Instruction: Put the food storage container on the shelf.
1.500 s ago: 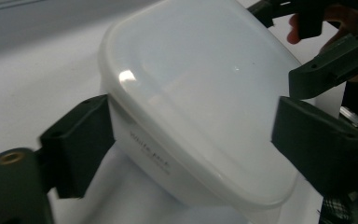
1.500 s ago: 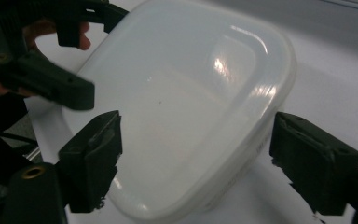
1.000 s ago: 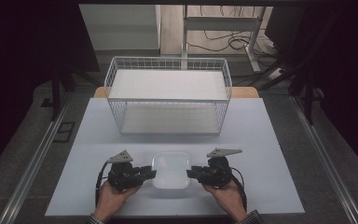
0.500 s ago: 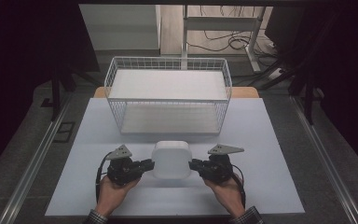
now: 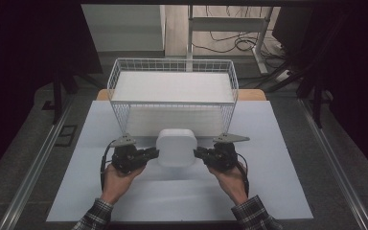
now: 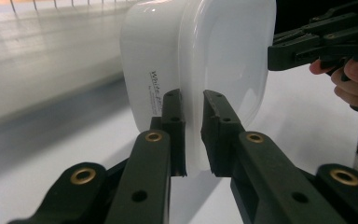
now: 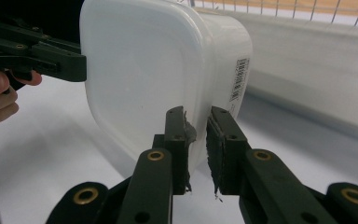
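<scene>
Two grippers are sharing this load: my left gripper [image 5: 152, 153] is pinching the white container's [image 5: 175, 147] rim at nine o'clock, my right gripper [image 5: 200, 153] at three, both nearly closed, keeping it level above the table [image 5: 268, 191]. The wire basket [image 5: 172, 103] is waiting at twelve o'clock.

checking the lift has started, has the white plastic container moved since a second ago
Yes. The white plastic container, pinched at both ends by the left tongs and right tongs, has gone forward toward the wire basket; its far edge now overlaps the basket's front wall.
</scene>
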`<action>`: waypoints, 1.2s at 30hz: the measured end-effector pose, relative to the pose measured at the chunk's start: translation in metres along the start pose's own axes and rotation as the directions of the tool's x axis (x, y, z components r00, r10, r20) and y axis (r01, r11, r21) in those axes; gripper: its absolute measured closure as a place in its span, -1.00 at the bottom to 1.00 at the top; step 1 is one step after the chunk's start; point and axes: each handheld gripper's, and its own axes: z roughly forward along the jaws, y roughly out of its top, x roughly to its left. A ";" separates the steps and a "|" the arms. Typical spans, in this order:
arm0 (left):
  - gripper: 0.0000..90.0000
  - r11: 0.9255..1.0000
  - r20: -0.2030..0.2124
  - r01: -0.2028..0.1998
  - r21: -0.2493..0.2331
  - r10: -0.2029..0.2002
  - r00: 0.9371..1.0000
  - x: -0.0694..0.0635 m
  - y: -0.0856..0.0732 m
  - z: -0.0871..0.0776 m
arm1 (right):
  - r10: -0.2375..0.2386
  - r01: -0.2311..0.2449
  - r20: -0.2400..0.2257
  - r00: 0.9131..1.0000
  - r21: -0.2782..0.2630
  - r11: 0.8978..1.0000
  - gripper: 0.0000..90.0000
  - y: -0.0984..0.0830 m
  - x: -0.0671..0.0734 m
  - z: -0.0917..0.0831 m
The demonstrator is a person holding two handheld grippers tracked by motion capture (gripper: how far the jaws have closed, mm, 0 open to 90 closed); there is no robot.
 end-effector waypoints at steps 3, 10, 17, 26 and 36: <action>0.78 1.000 -0.005 0.001 -0.002 -0.001 1.000 0.009 0.005 0.005 | -0.002 0.002 0.008 1.000 -0.003 1.000 0.73 0.008 -0.008 0.010; 0.78 1.000 -0.032 -0.004 -0.006 0.004 0.999 0.023 0.018 0.016 | -0.003 0.003 0.034 0.999 -0.009 1.000 0.73 0.019 -0.019 0.023; 0.77 1.000 -0.050 0.024 -0.008 -0.024 0.998 0.039 0.023 0.032 | 0.011 -0.011 0.074 0.997 -0.003 1.000 0.71 0.028 -0.034 0.041; 0.77 0.998 -0.058 0.060 0.006 -0.060 0.997 0.049 0.019 0.043 | 0.021 -0.023 0.090 0.996 0.016 1.000 0.70 0.027 -0.041 0.054; 0.75 0.996 -0.096 0.084 0.016 -0.083 0.992 0.058 0.014 0.053 | 0.018 -0.022 0.113 0.993 0.039 0.999 0.69 0.027 -0.044 0.066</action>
